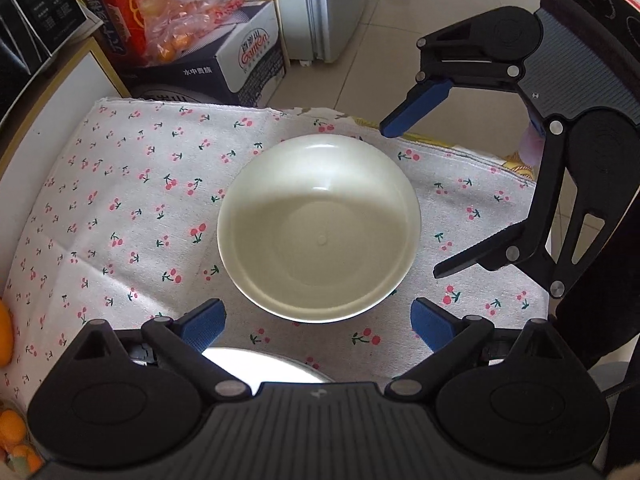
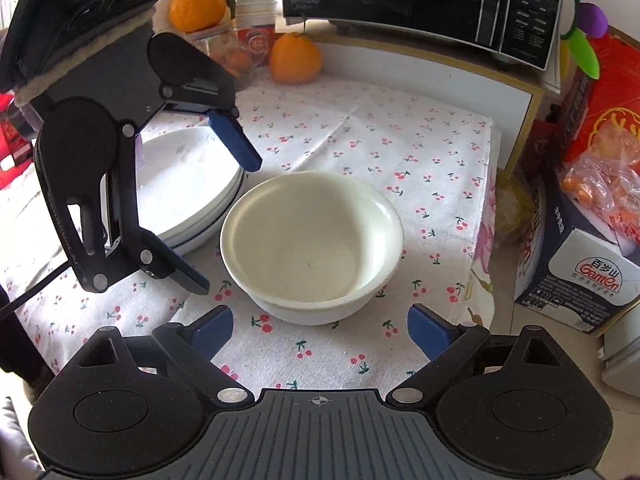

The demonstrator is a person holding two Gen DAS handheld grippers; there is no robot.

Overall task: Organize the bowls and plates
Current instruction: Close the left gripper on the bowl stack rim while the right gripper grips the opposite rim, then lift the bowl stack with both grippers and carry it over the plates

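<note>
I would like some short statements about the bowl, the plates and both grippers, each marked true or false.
1. The white bowl is empty. True.
2. The left gripper is shut on the bowl's rim. False: its jaws stand wide open and hold nothing.
3. The stacked plates lie beside the bowl on the cherry-print cloth. True.
4. The right gripper holds a plate. False: it is open and empty.
5. An orange sits inside the bowl. False: it stands on the table beyond the bowl, near the microwave.
</note>
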